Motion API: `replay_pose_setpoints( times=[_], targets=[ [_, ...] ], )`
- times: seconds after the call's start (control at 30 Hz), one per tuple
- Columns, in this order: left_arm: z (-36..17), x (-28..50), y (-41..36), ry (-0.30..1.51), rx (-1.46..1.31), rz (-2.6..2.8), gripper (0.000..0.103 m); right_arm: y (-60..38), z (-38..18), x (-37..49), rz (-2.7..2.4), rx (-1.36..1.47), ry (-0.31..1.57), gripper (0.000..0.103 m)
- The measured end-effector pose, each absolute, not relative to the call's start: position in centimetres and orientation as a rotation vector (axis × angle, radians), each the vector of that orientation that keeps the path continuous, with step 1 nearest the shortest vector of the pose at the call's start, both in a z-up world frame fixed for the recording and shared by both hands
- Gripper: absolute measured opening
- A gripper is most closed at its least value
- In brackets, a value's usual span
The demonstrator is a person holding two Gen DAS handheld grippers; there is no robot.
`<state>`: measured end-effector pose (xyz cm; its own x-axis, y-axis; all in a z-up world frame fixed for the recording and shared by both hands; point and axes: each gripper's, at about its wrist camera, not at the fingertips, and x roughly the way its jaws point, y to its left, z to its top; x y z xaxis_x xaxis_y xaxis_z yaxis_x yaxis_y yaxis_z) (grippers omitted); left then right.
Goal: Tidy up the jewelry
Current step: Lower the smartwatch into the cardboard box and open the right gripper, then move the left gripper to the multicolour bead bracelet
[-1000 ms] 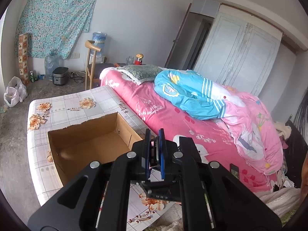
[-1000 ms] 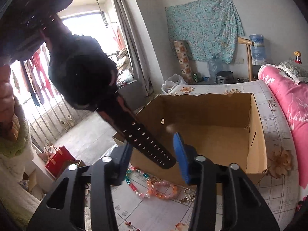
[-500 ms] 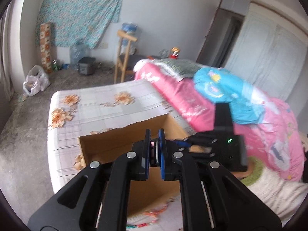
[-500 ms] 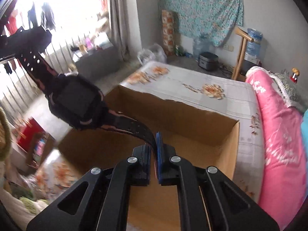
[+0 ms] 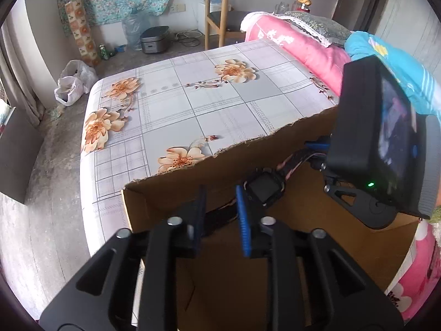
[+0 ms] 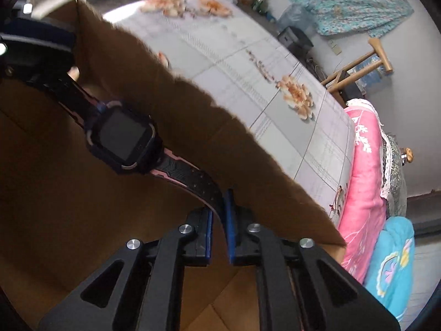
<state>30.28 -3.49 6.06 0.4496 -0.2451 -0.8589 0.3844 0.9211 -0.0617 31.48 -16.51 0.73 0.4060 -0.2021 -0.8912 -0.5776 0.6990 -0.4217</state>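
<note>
A black smartwatch with a black and pink strap hangs inside the open cardboard box, stretched between my two grippers. My left gripper points down into the box. Its jaws are opening, and one strap end lies loose in the gap. In the right wrist view the watch faces the camera. The other strap end runs between the jaws of my right gripper, which are opening too. That strap lies against one pad, with a gap at the other. The right gripper also shows at the box's right side.
The box stands on a table with a floral cloth. A pink bed with a blue quilt borders the table on the right. A wooden chair, a rice cooker and a plastic bag are on the floor beyond.
Both grippers have tilted down and sunk into the box with the watch. The right jaws closed on the strap half a second ago and now stand apart. The left jaws have also parted.
</note>
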Motion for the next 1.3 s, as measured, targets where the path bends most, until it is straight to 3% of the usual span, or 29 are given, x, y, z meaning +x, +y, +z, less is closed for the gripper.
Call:
replay_pose_setpoints(
  times=[0.03,0.27,0.5,0.7,0.9,1.0,1.13,1.3],
  targets=[
    [6.0,30.3,-3.4,1.035,0.143,-0.396,0.028,-16.5,0.2,31.4,0.273,-0.822,1.176,0.026],
    [7.3,29.3,-2.2,0.99,0.102,-0.394,0.034,-16.3,1.1,30.0,0.276,-0.818,1.173,0.043],
    [11.2,25.7,-0.1,0.875,0.059,-0.38,0.039,-18.7,7.1,28.0,0.247,-0.654,1.098,0.044],
    [14.7,19.5,2.8,0.751,0.038,-0.356,0.057,-23.0,15.2,21.9,0.294,-0.296,0.912,0.044],
    [14.9,11.8,5.6,0.716,-0.008,-0.342,0.084,-26.1,19.4,11.3,0.293,-0.02,0.668,0.075],
    [12.6,8.5,5.7,0.763,0.004,-0.33,0.09,-27.0,18.6,6.7,0.262,0.041,0.623,0.096],
    [6.7,5.9,4.4,0.89,0.033,-0.3,0.091,-26.2,13.0,3.0,0.173,0.042,0.71,0.097],
    [-2.7,5.9,1.4,1.103,0.099,-0.212,0.091,-24.7,1.6,3.3,0.05,-0.002,1.013,0.097]
  ],
)
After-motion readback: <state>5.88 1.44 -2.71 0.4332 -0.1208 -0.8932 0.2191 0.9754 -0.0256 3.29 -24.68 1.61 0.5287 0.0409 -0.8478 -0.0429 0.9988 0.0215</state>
